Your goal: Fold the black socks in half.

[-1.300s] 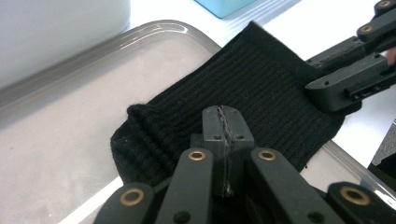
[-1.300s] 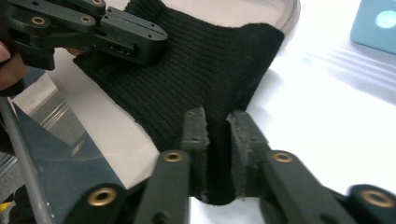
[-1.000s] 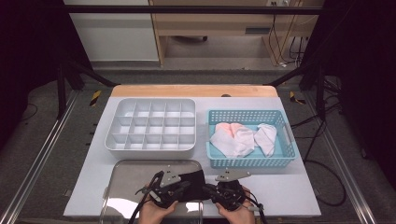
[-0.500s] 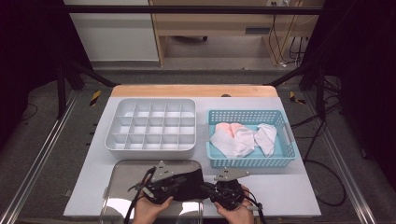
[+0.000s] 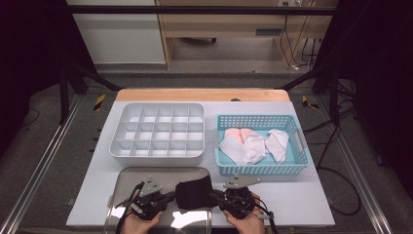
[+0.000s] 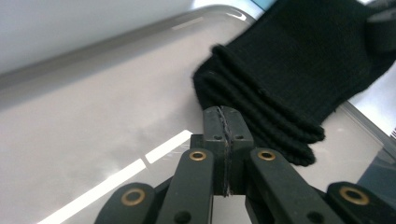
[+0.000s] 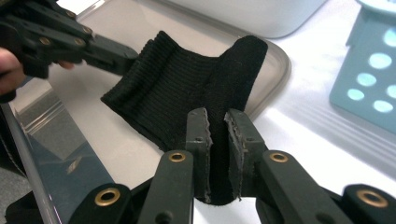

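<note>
one black sock half over the steel tray edge

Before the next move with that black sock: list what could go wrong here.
1. The left gripper is shut with nothing between its jaws, just touching the black sock's cuff; pulling away may leave that end behind.
2. The right gripper pinches one thin fold, which could slip.
3. The sock overhangs the metal tray's rim and may snag.

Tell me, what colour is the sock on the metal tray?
The sock is plain black with ribbed knit, clearest in the right gripper view.
</note>
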`<state>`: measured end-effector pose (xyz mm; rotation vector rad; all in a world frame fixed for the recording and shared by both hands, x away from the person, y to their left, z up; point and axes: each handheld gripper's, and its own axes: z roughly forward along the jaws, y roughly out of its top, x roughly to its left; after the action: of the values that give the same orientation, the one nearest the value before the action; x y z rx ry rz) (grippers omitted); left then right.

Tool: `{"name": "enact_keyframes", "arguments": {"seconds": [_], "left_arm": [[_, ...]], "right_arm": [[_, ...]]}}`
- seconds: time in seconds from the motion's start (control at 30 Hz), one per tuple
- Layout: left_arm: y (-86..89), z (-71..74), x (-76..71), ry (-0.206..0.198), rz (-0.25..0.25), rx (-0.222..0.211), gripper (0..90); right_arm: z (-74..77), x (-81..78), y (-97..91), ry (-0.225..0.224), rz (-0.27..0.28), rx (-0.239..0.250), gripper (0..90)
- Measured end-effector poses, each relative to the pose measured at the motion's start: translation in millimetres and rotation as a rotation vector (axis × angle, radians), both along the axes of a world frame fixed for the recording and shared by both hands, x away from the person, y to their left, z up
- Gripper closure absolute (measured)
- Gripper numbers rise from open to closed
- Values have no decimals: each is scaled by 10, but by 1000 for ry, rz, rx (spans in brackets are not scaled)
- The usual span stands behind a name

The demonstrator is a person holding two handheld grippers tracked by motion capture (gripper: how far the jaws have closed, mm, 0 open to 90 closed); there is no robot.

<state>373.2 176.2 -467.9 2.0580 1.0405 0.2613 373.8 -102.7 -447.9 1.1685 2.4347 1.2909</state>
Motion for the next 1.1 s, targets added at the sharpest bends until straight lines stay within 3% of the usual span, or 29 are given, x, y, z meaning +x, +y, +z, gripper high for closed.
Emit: {"name": "enact_keyframes", "arguments": {"seconds": [0.23,0.47,0.67,0.83,1.1], "left_arm": [[-11,-13,2,-2,0,2,886],[-16,-24,-1,-4,-2,4,887],[-11,-30,6,-2,-9,1,887],[12,-20,18,1,-5,-14,886],[189,244,123,-67,35,-95,828]], "right_arm": [[79,12,88,-31,37,7,799],[129,21,396,-45,131,7,799],[84,62,624,-42,188,-21,796],[10,82,712,-29,202,-30,790],[-74,95,777,-24,211,-41,774]]}}
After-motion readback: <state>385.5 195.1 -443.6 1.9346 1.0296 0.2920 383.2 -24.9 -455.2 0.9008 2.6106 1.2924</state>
